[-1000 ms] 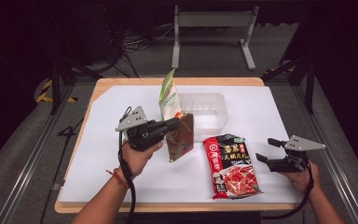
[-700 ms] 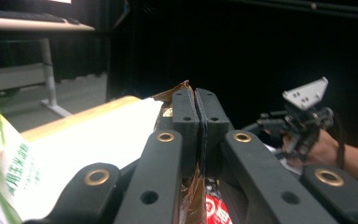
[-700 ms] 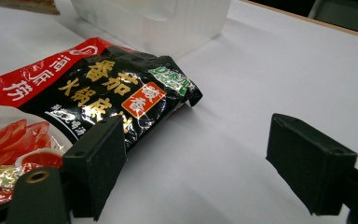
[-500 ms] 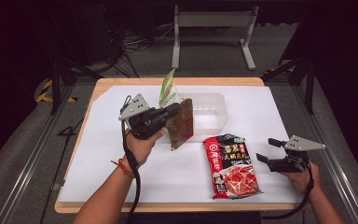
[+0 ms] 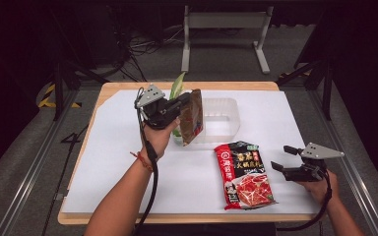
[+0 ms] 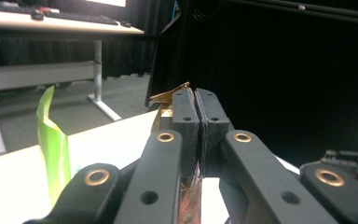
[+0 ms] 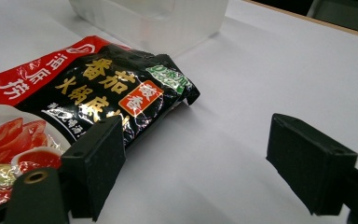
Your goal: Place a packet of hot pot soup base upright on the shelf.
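My left gripper [image 5: 184, 105] is shut on a brown packet [image 5: 193, 118] and holds it upright in the air, beside the left end of a clear plastic container [image 5: 224, 120]. In the left gripper view the jaws are pressed together [image 6: 196, 100] with the packet's torn brown edge [image 6: 168, 97] sticking out above them. A green packet [image 5: 177, 86] stands just behind, also seen as the green packet [image 6: 51, 140] to the left. My right gripper [image 5: 281, 157] rests open at the front right, beside a red and black sauce packet [image 5: 243, 169] lying flat. That packet [image 7: 98, 88] lies ahead of the open gripper [image 7: 196, 154].
White paper [image 5: 118, 147] covers the wooden table. The clear container [image 7: 154, 23] sits at the back middle. Black frame legs and cables stand on the floor beyond the far edge.
My left gripper has carried the brown packet up and to the right, turning it upright next to the clear container. The right gripper and the red and black packet have stayed put.
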A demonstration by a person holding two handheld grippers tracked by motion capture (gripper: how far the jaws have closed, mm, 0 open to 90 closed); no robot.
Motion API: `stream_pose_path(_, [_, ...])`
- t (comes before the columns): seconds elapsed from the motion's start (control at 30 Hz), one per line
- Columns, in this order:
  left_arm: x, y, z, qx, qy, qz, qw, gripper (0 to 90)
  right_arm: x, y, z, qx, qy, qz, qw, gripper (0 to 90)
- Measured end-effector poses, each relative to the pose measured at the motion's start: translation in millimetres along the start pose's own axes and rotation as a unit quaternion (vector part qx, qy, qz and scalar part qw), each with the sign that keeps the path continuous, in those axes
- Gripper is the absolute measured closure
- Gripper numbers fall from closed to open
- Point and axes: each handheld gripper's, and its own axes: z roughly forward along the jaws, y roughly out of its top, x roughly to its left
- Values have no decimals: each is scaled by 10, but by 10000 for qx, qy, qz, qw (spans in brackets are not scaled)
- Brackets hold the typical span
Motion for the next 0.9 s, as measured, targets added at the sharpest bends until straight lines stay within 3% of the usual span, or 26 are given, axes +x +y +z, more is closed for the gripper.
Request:
stream_pose_path(0.03, [19, 6, 34, 24, 35, -1, 10000, 880, -1, 0, -1, -2, -2, -2, 10000, 197])
stream_pose_path(0.07, [40, 8, 92, 19, 48, -141, 9999, 880, -2, -1, -1, -4, -2, -1, 10000, 197])
stream_pose_path(0.27, [61, 68, 316, 97, 396, -84, 9991, 880, -4, -4, 1, 8, 3, 6, 10000, 196])
stream_pose_path(0.33, [79, 93, 383, 93, 467, -199, 9987, 880, -7, -6, 2, 10, 4, 18, 10000, 196])
stream_pose_path(0.43, [97, 154, 486, 176, 714, -79, 9973, 879, -7, -8, 0, 12, 6, 13, 10000, 196])
stream_pose_path(0.67, [126, 294, 661, 228, 1053, 4, 9942, 879, -11, -13, 0, 18, 7, -11, 10000, 196])
stream_pose_path(0.73, [128, 310, 703, 250, 1105, -86, 9935, 879, -13, -15, 0, 14, -3, 5, 10000, 195])
stream_pose_path(0.83, [102, 305, 767, 282, 1159, 18, 9929, 878, -6, -14, -9, 6, -5, -19, 10000, 195])
stream_pose_path(0.9, [106, 294, 811, 279, 1205, -32, 9923, 879, -1, -13, -14, 3, -17, -41, 10000, 195])
